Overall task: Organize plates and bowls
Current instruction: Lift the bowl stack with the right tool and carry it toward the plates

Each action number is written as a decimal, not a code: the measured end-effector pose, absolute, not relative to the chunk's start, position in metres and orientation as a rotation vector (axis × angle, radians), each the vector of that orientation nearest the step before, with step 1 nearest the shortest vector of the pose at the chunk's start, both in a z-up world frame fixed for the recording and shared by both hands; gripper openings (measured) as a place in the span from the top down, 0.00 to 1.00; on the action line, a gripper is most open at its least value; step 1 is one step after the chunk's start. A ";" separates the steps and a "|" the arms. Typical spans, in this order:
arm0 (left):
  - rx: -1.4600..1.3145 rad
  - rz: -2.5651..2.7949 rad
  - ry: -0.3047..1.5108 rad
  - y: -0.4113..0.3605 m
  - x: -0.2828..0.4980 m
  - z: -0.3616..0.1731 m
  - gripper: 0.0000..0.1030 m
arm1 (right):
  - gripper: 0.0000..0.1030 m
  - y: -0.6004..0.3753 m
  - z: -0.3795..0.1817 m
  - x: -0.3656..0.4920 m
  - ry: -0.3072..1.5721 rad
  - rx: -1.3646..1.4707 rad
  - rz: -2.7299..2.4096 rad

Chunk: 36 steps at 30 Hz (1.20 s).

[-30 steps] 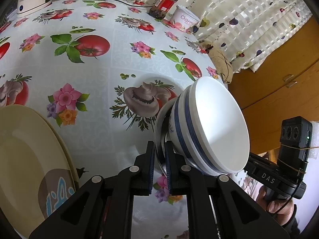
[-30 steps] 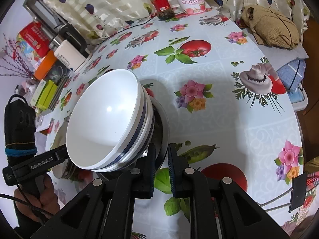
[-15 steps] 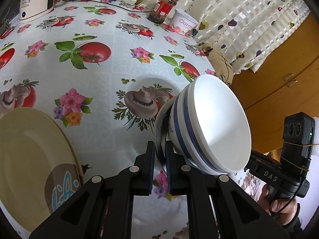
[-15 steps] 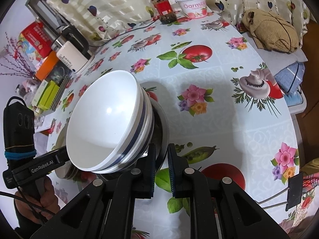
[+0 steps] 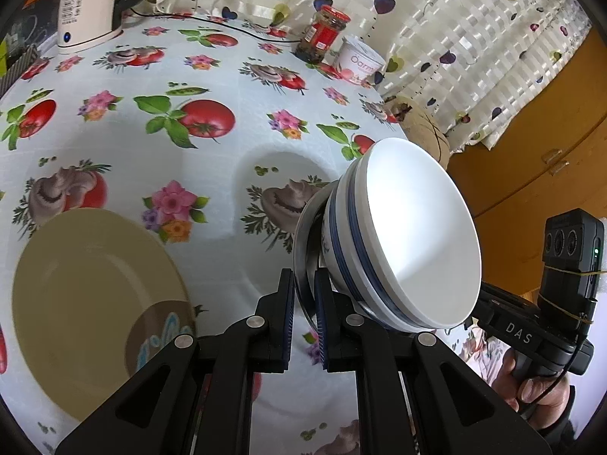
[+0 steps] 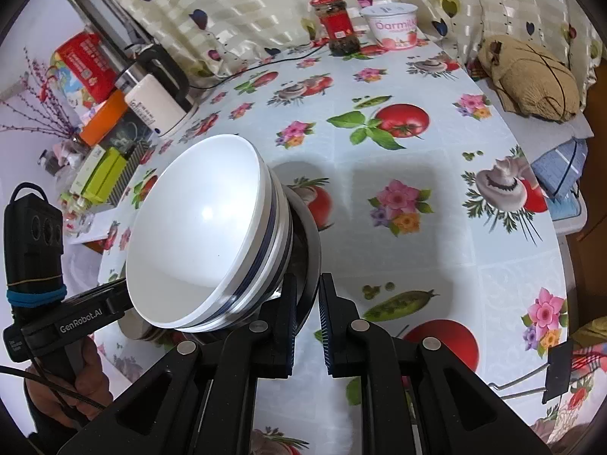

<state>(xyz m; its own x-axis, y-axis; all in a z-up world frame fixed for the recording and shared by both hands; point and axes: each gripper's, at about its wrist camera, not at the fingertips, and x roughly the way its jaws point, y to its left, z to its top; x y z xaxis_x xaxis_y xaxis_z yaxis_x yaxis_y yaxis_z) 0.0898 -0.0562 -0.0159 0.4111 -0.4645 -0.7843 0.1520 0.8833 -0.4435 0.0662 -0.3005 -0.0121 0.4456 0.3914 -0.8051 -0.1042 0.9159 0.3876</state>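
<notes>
Together, the left gripper (image 5: 304,295) and right gripper (image 6: 306,301) each pinch opposite rims of a metal dish (image 6: 309,250) carrying stacked white bowls (image 5: 413,235), held above the tablecloth (image 5: 212,174). Near the table's left edge lies a yellow plate (image 5: 87,295).

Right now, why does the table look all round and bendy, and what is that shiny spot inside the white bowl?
In both wrist views the fisheye lens bulges the flowery tablecloth and darkens the picture's corners. In the right wrist view the white bowl catches a small bright glint of room light. In the left wrist view the yellow plate is slightly blurred, and the raised bowls cast soft shadows on the cloth.
</notes>
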 end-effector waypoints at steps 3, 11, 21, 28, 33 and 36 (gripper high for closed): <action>-0.330 -0.382 1.074 -0.049 0.087 -0.012 0.90 | 0.89 -0.292 -0.008 0.066 1.066 0.287 0.326; -0.348 -0.325 1.050 -0.020 0.079 -0.004 0.90 | 0.89 -0.264 0.000 0.071 1.065 0.254 0.376; -0.383 -0.241 1.036 0.023 0.067 -0.003 0.90 | 0.89 -0.220 0.003 0.078 1.076 0.205 0.452; -0.403 -0.193 1.025 0.047 0.057 -0.003 0.90 | 0.89 -0.191 0.004 0.081 1.084 0.170 0.492; -0.422 -0.153 1.021 0.066 0.049 -0.005 0.90 | 0.89 -0.171 0.002 0.082 1.097 0.147 0.521; -0.430 -0.127 1.017 0.078 0.044 -0.006 0.90 | 0.89 -0.157 0.001 0.084 1.104 0.134 0.542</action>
<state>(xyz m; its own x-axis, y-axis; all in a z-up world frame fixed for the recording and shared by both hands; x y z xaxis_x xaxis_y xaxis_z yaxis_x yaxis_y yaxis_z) 0.0444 0.0779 -0.0056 0.5267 -0.2995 -0.7955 -0.0943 0.9095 -0.4049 0.0840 -0.1572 0.0007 0.3353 0.4788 -0.8114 -0.3491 0.8631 0.3650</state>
